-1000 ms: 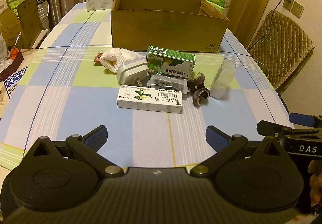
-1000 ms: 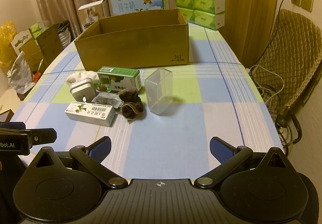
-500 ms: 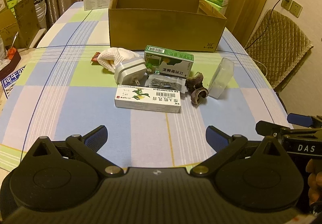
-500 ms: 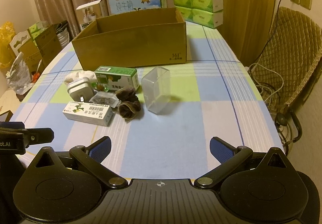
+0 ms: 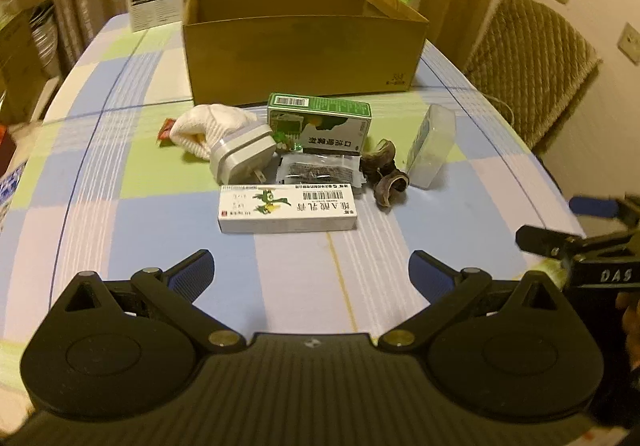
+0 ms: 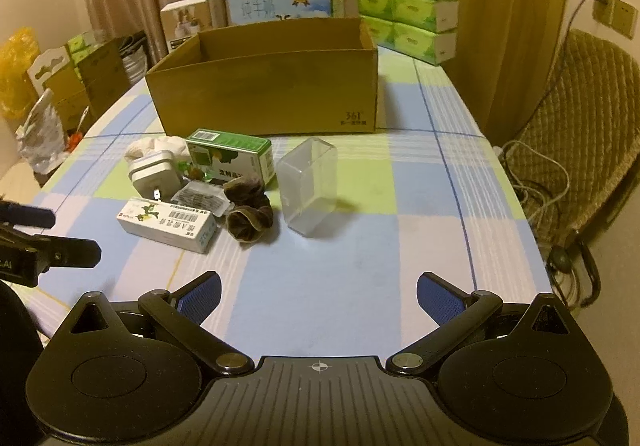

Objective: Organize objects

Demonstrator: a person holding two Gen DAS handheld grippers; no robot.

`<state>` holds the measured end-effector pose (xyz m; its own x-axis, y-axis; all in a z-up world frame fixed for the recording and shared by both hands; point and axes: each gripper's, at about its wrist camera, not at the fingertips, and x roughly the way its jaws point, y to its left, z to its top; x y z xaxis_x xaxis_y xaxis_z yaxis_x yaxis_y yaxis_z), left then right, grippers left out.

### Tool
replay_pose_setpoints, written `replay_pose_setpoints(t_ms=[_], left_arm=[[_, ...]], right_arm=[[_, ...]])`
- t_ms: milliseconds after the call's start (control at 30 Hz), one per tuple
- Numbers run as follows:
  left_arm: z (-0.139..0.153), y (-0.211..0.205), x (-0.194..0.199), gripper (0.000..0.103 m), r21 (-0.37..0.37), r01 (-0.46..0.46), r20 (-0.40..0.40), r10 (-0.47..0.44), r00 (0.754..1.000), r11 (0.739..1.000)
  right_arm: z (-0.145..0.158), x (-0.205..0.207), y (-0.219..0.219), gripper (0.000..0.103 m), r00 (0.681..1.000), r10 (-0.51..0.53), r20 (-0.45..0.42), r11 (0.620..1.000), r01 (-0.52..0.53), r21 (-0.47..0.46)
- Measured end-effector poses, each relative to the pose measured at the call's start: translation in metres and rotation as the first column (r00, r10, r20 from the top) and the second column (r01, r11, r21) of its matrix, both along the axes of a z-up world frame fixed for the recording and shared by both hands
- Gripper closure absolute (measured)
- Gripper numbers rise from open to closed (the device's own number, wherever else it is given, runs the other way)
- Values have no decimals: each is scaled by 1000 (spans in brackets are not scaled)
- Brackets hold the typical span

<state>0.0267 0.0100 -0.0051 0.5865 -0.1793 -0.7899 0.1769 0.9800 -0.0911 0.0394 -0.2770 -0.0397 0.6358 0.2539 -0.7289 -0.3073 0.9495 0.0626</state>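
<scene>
Several small things are lying clustered mid-frame on the counter [image 5: 120, 238], just before the cardboard box [image 5: 304, 57]; nearest is the white carton [image 5: 287, 213], its long axis running left to right across the frame, directly ahead of the left tongs [image 5: 310, 272], which are hanging spread and empty; the right tongs [image 6: 318, 294], likewise spread and empty, are facing the clear plastic case [image 6: 309, 191] up-centre in their view; so the left seems nearer the carton; the box's floor is hidden behind its front wall; the dark scrunchie [image 5: 386, 177] is hard to identify.
</scene>
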Motion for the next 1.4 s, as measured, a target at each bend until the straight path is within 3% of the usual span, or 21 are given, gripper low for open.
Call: replay_pose_setpoints(t_ms=[133, 300, 433, 667, 867, 1033, 1100, 1233, 1333, 1400], left_arm=[[-4, 4, 16, 8, 40, 87, -1, -87, 996, 995], [-14, 2, 38, 19, 109, 222, -1, -223, 975, 969], [-32, 0, 58, 27, 145, 328, -30, -327, 944, 933], [-62, -7, 86, 31, 221, 483, -57, -483, 874, 847], [-77, -12, 108, 34, 240, 532, -93, -526, 845, 812], [-81, -16, 107, 48, 213, 509, -145, -489, 860, 834], [-78, -17, 104, 55, 184, 474, -167, -448, 878, 861], [-76, -16, 100, 61, 72, 336, -177, -319, 931, 939], [-80, -20, 95, 67, 28, 274, -178, -265, 948, 961], [-84, -25, 92, 68, -5, 244, -179, -241, 954, 970]], right_arm=[[-4, 13, -1, 2, 1000, 23, -5, 1000, -23, 0], [-13, 34, 2, 2, 998, 64, -13, 998, -64, 1], [-23, 50, 7, 2, 996, 87, -24, 996, -88, -8], [-42, 76, 13, 2, 994, 97, -56, 995, -98, -18], [-52, 93, 17, 2, 990, 135, -51, 990, -137, -45], [-51, 102, 19, 2, 980, 199, -13, 978, -200, -66], [-50, 107, 21, 2, 973, 230, 7, 971, -228, -77], [-49, 117, 28, 3, 946, 322, 45, 943, -316, -105], [-52, 127, 30, 21, 922, 384, 46, 920, -377, -110], [-54, 134, 31, 42, 915, 403, 32, 913, -399, -89]])
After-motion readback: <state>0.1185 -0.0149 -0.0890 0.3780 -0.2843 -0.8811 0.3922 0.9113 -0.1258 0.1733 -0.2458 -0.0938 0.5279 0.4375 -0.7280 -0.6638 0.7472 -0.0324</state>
